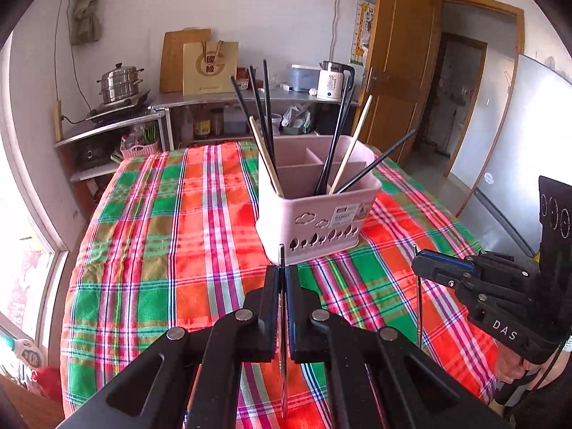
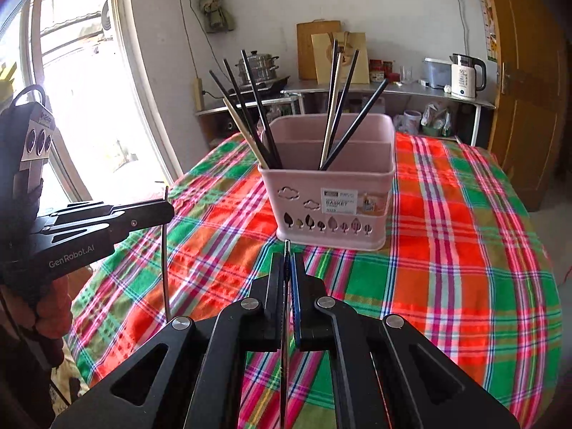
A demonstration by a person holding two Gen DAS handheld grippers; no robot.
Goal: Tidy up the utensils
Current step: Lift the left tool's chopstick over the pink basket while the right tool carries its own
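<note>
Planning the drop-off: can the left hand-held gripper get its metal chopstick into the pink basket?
Probably yes. The left hand-held gripper, shut on the metal chopstick, faces the pink basket with only bare tablecloth between.

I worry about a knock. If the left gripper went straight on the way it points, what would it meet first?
Probably the pink basket: its near wall lies dead ahead of the left gripper, which is shut on a metal chopstick. Only plaid cloth lies between; depth is unclear.

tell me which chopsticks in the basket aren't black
The two pale wooden chopsticks: one in the left group, one in the right; all others in the basket are black.
</note>
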